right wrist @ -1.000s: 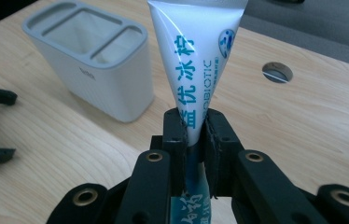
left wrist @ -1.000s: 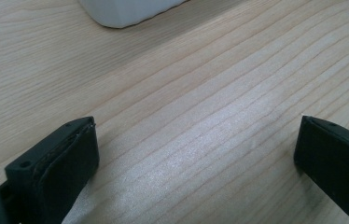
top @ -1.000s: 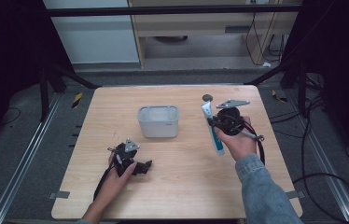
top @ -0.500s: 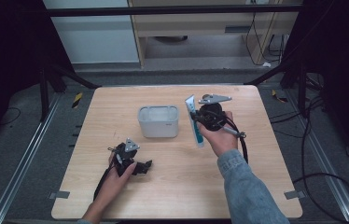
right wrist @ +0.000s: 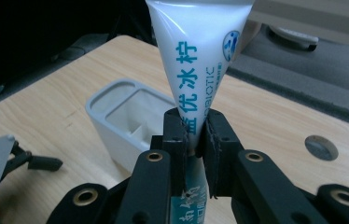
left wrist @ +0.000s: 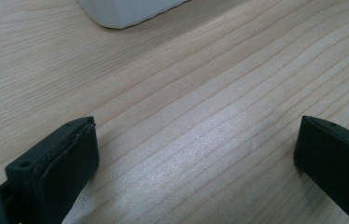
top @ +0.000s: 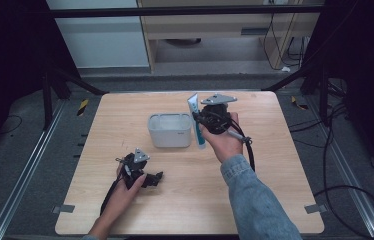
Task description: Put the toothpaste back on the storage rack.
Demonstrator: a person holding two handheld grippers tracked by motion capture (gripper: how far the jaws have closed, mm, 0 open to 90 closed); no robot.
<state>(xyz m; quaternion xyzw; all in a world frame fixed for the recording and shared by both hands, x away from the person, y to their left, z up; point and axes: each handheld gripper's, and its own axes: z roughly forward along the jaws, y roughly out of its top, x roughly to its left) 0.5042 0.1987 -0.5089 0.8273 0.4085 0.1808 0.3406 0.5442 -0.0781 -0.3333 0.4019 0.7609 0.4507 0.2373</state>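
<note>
while both rest over the table: one tube (right wrist: 196, 70) clamped in right gripper (right wrist: 195, 135), one container (top: 170, 130), left gripper (left wrist: 196, 154) apart.

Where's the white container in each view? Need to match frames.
High view: white container sits mid-table, just left of the toothpaste tube held in the right gripper.
Left gripper view: its bottom corner at the top edge, beyond the open jaws.
Right gripper view: left of centre, behind the clamped tube.
Shared landmark: the light wooden table.
</note>
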